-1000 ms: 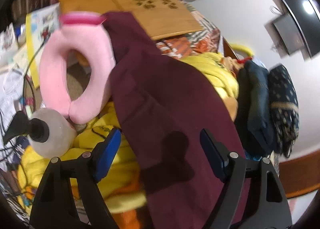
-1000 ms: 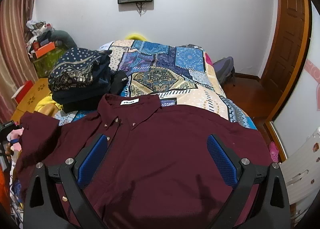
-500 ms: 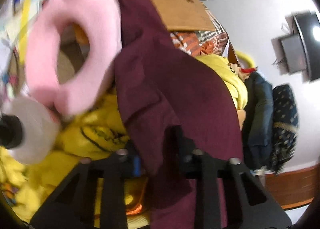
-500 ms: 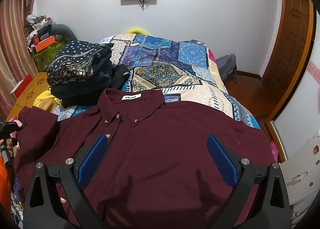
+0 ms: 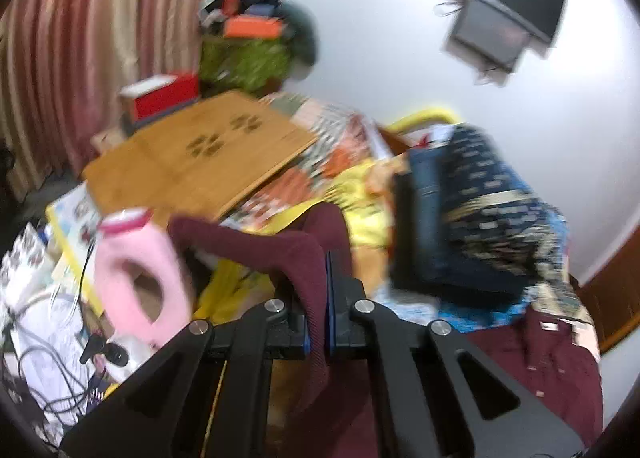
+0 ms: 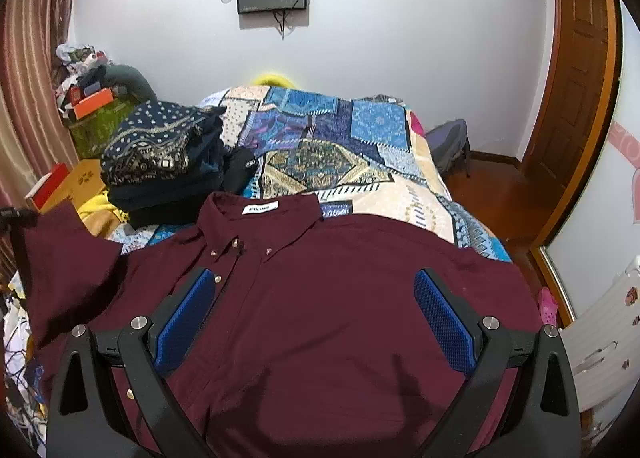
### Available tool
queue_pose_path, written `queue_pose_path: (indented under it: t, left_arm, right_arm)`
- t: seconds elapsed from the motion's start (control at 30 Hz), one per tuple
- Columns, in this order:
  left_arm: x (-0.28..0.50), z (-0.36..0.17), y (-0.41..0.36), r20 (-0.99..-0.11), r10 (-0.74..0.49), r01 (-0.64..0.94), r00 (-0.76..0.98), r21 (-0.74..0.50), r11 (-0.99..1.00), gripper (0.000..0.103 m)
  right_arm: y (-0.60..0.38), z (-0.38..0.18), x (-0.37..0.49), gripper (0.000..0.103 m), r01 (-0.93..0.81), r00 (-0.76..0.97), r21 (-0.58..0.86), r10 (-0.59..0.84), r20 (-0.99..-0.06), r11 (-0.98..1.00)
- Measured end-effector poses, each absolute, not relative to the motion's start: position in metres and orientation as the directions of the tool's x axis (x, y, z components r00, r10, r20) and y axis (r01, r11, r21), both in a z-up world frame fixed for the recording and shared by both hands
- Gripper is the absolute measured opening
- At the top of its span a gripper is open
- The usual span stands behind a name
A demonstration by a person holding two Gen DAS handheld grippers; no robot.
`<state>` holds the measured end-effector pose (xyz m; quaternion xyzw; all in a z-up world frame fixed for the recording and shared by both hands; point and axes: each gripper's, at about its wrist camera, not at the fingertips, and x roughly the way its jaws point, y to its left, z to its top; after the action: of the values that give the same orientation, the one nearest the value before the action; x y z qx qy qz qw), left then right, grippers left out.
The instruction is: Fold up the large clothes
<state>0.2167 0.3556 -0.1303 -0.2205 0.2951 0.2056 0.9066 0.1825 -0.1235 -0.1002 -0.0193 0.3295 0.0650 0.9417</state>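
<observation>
The maroon button-down shirt (image 6: 320, 298) lies flat, collar up, across the near end of the patchwork quilt (image 6: 320, 146). The left gripper (image 5: 318, 298) pinches its soft sleeve (image 5: 280, 254) near the pink neck pillow (image 5: 140, 278). The right gripper (image 6: 316, 318) hovers spread above the shirt's front, beside stacked folded clothes (image 6: 160, 162).

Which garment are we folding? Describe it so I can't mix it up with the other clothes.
On the patchwork bed, nearest the camera, lies the maroon shirt, spread flat with its collar toward the wall. The left gripper pinches its sleeve; the right gripper hovers open above it. Unlike the folded dark stack beside it, it is unfolded, buttoned, with a white neck label.
</observation>
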Motion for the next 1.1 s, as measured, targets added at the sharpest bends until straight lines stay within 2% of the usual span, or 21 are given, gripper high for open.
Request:
queue_pose_path:
  t: [0.17,0.4,0.63,0.87,1.0,1.1]
  left_arm:
    - [0.217,-0.093,0.301,-0.544,0.161,-0.366,0.824,-0.292,0.884,0.004]
    - [0.229,-0.084,0.221,-0.526,0.018,-0.2,0.85,-0.291,0.936,0.004]
    - [0.24,-0.11,0.138,-0.602,-0.13,-0.04,0.788,-0.262,0.964,0.004]
    - [0.244,-0.174,0.071,-0.745,-0.277,0.088,0.607,-0.283,0.955,0.004]
    - [0.238,-0.197,0.047,-0.796,-0.266,0.115,0.543,-0.244,0.963,0.004]
    - [0.236,-0.205,0.04,-0.819,-0.258,0.127,0.512,-0.224,0.966,0.009]
  right_arm:
    - [-0.128,-0.094,0.177,0.099,-0.14,0.796,0.015,0.121,-0.593,0.99]
    - [-0.131,-0.093,0.174,0.099,-0.169,0.807,0.041,0.162,-0.568,0.985]
    - [-0.135,-0.101,0.174,0.099,-0.194,0.789,0.083,0.205,-0.579,0.978]
    - [-0.137,-0.104,0.167,0.099,-0.213,0.782,0.086,0.223,-0.582,0.973]
    - [-0.139,-0.106,0.166,0.099,-0.211,0.781,0.088,0.222,-0.584,0.974]
    - [-0.141,-0.107,0.167,0.099,-0.208,0.779,0.098,0.225,-0.586,0.973]
